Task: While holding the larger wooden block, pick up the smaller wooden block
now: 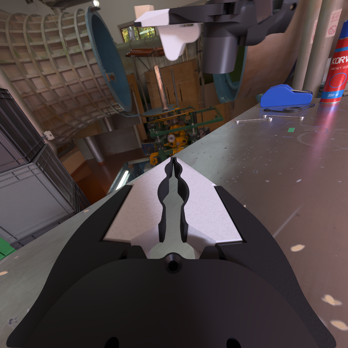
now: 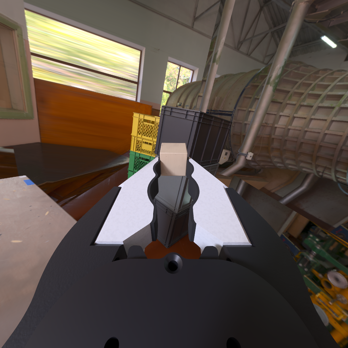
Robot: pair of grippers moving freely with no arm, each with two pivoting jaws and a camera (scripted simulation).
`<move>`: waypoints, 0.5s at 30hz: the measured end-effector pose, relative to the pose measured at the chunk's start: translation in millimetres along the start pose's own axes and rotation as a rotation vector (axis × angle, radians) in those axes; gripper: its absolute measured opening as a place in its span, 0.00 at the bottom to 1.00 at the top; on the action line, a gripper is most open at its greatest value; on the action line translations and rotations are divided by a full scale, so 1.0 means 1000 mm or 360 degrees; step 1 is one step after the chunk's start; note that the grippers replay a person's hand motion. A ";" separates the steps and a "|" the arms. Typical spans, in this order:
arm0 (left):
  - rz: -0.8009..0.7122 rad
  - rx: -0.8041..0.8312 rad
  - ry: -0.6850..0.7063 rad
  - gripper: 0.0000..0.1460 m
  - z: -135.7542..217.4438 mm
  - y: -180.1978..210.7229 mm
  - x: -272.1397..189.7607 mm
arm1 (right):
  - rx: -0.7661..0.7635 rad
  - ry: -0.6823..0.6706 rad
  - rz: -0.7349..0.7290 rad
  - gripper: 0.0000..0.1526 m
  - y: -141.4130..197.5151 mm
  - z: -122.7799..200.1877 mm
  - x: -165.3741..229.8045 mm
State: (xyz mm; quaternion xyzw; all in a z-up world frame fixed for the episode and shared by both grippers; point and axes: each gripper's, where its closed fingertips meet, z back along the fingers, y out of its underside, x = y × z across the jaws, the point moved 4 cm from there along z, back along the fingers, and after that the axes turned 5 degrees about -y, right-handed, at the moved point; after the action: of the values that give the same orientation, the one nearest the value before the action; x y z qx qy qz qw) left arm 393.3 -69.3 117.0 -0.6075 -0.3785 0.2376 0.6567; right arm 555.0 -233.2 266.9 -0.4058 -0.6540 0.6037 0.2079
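My right gripper [image 2: 173, 160] is shut on a pale wooden block [image 2: 173, 159], held at the fingertips in the air beyond the table's edge. I cannot tell whether it is the larger or the smaller block. In the left wrist view that gripper [image 1: 141, 19] hangs at the top, with the block [image 1: 144, 10] showing behind its white finger. My left gripper [image 1: 173, 160] is shut with nothing between its tips, low over the grey metal table [image 1: 263, 169] near its far edge. No second wooden block is in view.
At the table's far right stand a blue tape dispenser [image 1: 286, 96] and a red spray can [image 1: 337, 71], with a black cable [image 1: 293, 108] and thin wrenches [image 1: 252, 119] in front. Grey crates [image 1: 28, 188] are stacked off the table's left; dark [image 2: 194, 135] and yellow crates [image 2: 144, 131] lie ahead.
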 end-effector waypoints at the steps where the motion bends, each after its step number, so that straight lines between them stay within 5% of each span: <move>1: 0.0004 0.0004 -0.0001 0.00 0.000 0.001 0.000 | 0.0007 0.0009 0.0005 0.17 0.000 -0.009 -0.001; 8: 0.0024 0.0025 0.0005 0.00 -0.001 0.003 0.001 | 0.0028 0.0045 0.0013 0.17 0.001 -0.035 -0.009; 15: 0.0014 0.0036 0.0015 0.00 -0.002 0.004 -0.001 | 0.0120 -0.0051 0.0095 0.17 0.012 0.003 -0.007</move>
State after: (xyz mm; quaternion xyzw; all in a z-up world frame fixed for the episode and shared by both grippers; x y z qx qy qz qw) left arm 394.5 -70.6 113.1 -0.6027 -0.3700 0.2419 0.6643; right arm 560.3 -241.6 256.6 -0.4073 -0.6217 0.6402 0.1944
